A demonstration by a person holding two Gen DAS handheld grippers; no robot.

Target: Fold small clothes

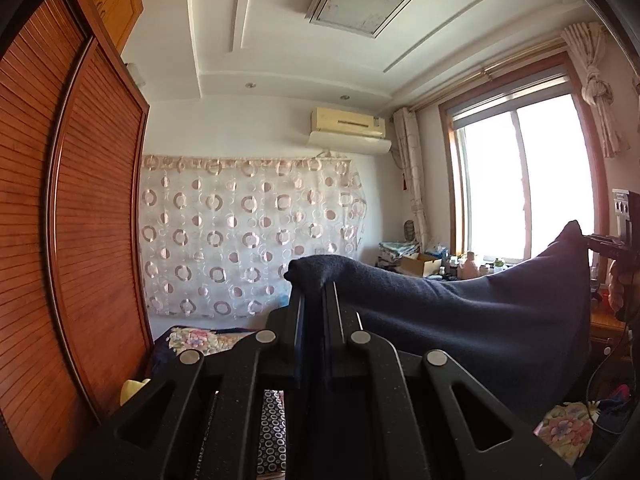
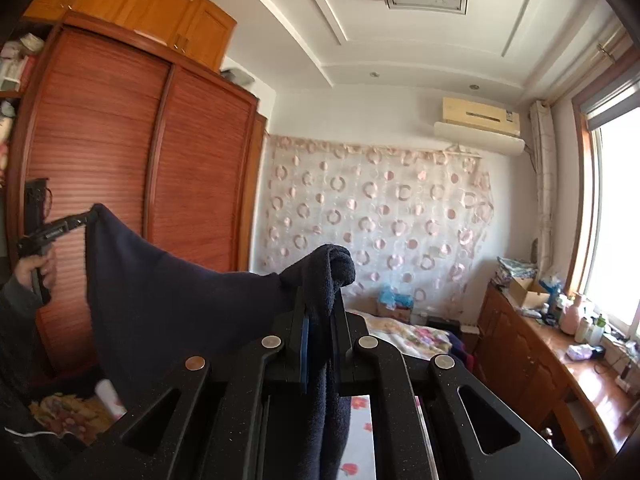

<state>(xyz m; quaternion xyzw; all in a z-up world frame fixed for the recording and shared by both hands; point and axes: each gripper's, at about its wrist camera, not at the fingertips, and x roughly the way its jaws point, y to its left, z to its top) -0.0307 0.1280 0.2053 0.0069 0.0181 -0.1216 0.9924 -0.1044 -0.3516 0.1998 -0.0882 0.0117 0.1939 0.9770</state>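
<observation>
A dark navy fleece garment [image 1: 472,320] hangs stretched in the air between my two grippers. My left gripper [image 1: 314,288] is shut on one top corner of it; the cloth bunches over the fingertips. In the right wrist view the same garment [image 2: 168,304] spreads to the left, and my right gripper [image 2: 320,300] is shut on its other top corner, with cloth draped down between the fingers. Each view shows the other gripper pinching the far corner: the right one [image 1: 596,242] at the right edge, the left one [image 2: 80,222] at the left.
A tall wooden wardrobe [image 2: 120,184] stands on the left. A bed with a floral cover [image 2: 404,334] lies below. A wooden sideboard [image 2: 532,344] with bottles and boxes runs under the window [image 1: 520,184]. A circle-patterned curtain [image 1: 248,236] covers the far wall.
</observation>
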